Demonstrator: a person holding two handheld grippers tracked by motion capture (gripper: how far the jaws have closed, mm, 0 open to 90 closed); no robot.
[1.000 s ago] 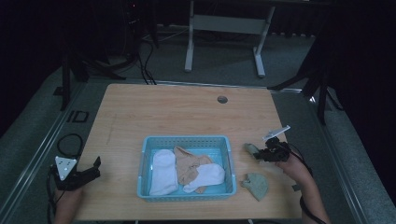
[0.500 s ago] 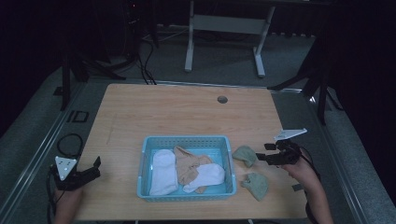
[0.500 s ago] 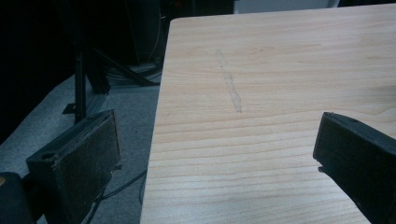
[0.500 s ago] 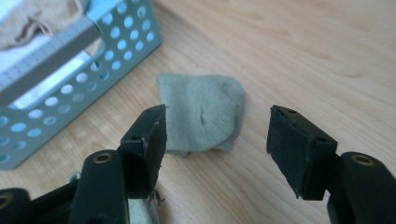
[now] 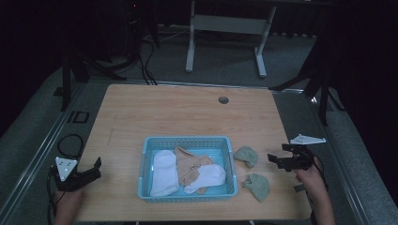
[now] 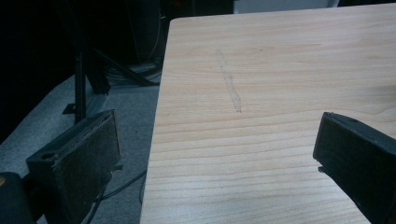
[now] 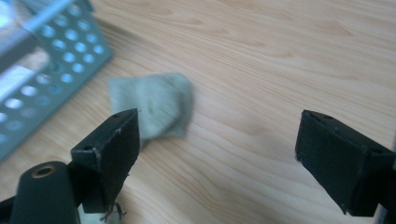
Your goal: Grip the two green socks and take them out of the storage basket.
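A light blue perforated basket [image 5: 146,154] sits near the table's front, holding white socks [image 5: 164,171] and a tan one [image 5: 190,166]. Two green socks lie on the wood to its right, one [image 5: 246,155] beside the basket's far corner, the other [image 5: 257,185] nearer the front. My right gripper [image 5: 273,161] hovers right of the upper green sock [image 7: 154,105], apart from it; its jaws have just been opening and stand open with nothing between them. My left gripper [image 5: 96,169] rests at the front left corner, open and empty [image 6: 219,154], straddling the table's edge.
The basket's wall [image 7: 42,70] shows at the upper left of the right gripper view. A round cable hole [image 5: 223,100] sits at the back of the table. A desk frame [image 5: 225,28] stands on the floor beyond.
My right gripper let go of the green sock, which now lies beside the basket, and drew back to the right and a little up with its jaws spread. The left gripper stayed still.
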